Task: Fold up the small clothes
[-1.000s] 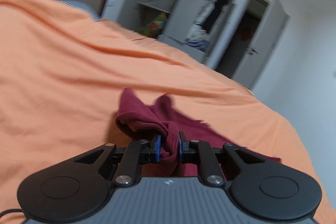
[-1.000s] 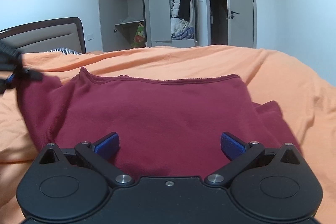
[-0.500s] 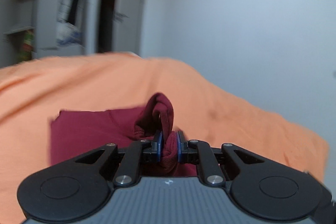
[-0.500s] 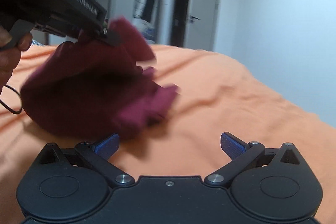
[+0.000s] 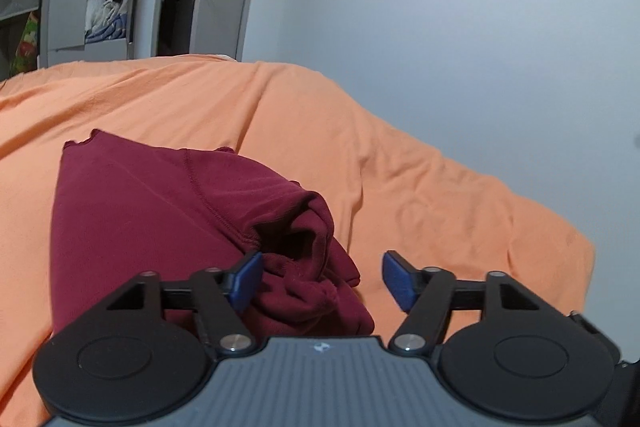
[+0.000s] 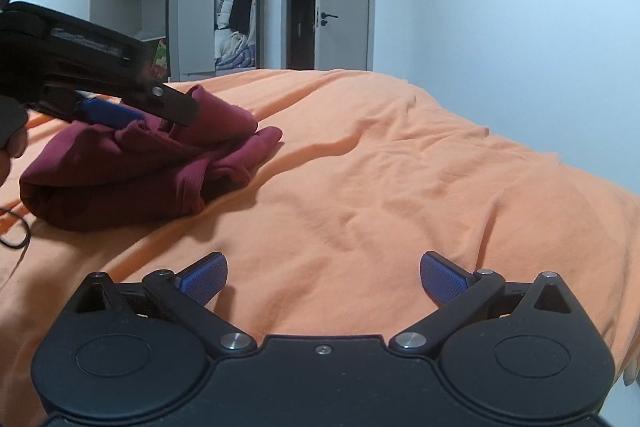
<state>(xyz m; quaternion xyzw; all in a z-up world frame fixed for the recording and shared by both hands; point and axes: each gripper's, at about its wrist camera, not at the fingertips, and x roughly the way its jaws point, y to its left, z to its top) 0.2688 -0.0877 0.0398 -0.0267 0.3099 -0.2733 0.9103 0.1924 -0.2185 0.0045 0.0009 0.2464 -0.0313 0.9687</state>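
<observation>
- Left wrist view shows the left gripper (image 5: 322, 281) with its blue pads spread apart and nothing pinched between them; the maroon garment (image 5: 168, 219) lies on the orange bedsheet (image 5: 400, 187), just ahead of the tool and to its left.
- One pad sits right against the bunched, loose end of the cloth, while the other hangs over bare sheet to the right.
- From the right wrist view, the right gripper (image 6: 323, 277) is also spread wide and empty, low over the sheet, with the garment (image 6: 120, 171) well off to its left and further ahead.
- That view catches the left gripper (image 6: 132, 113) hovering just above the top of the maroon bundle.
- The garment looks roughly doubled over, flat and tidy on the far-left part but lumpy at the near-right end, where a sleeve or hem bulges out in a rumpled knot.
- I judge the step in hand to be letting go after a fold and tidying the result.
- To do it well, lift the left tool straight up and back so the pad touching the cloth does not drag the top layer askew.
- Then the bulging end wants tucking: take the loose lump low, near the sheet, and lay it flat over the body, not pinch the thick roll.
- The right tool could press the flat part down while that happens, since soft knit like this tends to spring open.
</observation>
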